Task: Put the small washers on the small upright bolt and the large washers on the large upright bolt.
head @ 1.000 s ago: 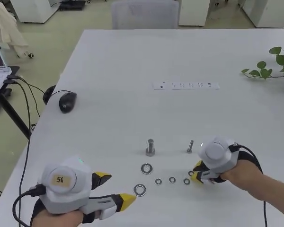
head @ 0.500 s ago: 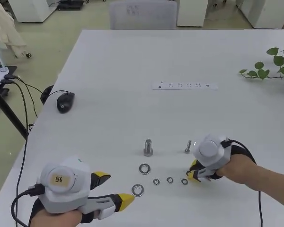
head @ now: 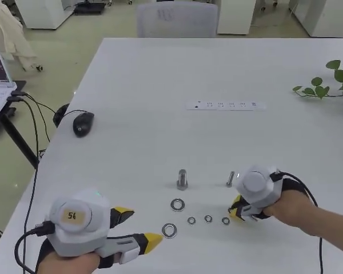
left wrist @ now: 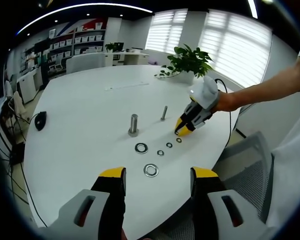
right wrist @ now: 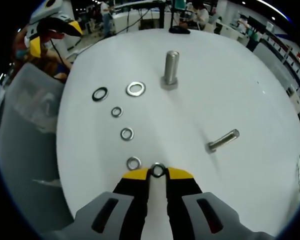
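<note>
The large upright bolt (head: 182, 178) and the small upright bolt (head: 230, 178) stand mid-table. Two large washers (head: 178, 204) (head: 169, 230) and three small washers (head: 208, 218) lie flat in front of them. My right gripper (head: 235, 210) is low at the right end of the small-washer row, below the small bolt. In the right gripper view its yellow tips (right wrist: 157, 172) are shut on a small washer (right wrist: 157, 170) just above the tabletop. My left gripper (head: 138, 227) rests near the front edge, open and holding nothing, with a large washer (left wrist: 150, 170) just ahead of it.
A white power strip (head: 225, 105) lies farther back on the white table (head: 160, 114). A black mouse (head: 83, 123) with its cable sits at the left edge. Plant leaves (head: 331, 83) reach in at the right. A grey chair (head: 174, 20) stands beyond the far edge.
The small washer that lay beside my right gripper's tips is now between them. That gripper has barely shifted, and the left gripper has stayed put. The head camera moved slightly.
</note>
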A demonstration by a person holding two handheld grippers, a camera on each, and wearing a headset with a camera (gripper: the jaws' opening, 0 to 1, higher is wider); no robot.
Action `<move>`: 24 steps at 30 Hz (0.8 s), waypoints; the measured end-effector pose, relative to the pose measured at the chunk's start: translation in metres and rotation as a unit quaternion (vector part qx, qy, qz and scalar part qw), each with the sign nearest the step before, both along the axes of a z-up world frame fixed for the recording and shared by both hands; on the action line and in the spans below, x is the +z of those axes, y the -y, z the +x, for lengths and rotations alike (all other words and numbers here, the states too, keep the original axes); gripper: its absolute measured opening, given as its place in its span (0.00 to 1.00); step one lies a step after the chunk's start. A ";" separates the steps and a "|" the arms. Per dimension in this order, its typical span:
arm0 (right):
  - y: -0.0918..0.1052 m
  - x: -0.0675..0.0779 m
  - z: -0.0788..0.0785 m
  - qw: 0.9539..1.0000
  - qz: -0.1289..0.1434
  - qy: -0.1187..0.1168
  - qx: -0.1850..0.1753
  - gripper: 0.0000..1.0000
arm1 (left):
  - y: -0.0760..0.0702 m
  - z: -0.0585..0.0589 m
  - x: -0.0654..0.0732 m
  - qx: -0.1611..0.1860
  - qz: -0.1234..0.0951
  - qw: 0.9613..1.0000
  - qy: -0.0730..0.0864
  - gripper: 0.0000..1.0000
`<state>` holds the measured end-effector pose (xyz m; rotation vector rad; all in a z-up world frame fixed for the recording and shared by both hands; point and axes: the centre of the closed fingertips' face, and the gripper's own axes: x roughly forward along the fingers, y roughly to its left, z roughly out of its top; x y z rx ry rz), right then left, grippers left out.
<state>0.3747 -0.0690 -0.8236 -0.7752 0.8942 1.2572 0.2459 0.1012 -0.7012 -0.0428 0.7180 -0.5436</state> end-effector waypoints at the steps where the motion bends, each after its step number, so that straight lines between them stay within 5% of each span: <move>1: 0.000 0.000 0.000 1.000 0.006 -0.005 -0.009 0.13 | -0.001 0.000 0.000 0.002 0.000 1.000 0.000 0.51; 16: 0.007 0.019 0.009 0.999 0.031 -0.003 -0.036 0.13 | -0.001 0.001 -0.001 0.004 -0.004 1.000 -0.001 0.51; 24: 0.010 0.045 0.027 0.999 0.029 0.020 -0.023 0.13 | -0.003 0.003 -0.001 0.006 -0.005 1.000 0.000 0.51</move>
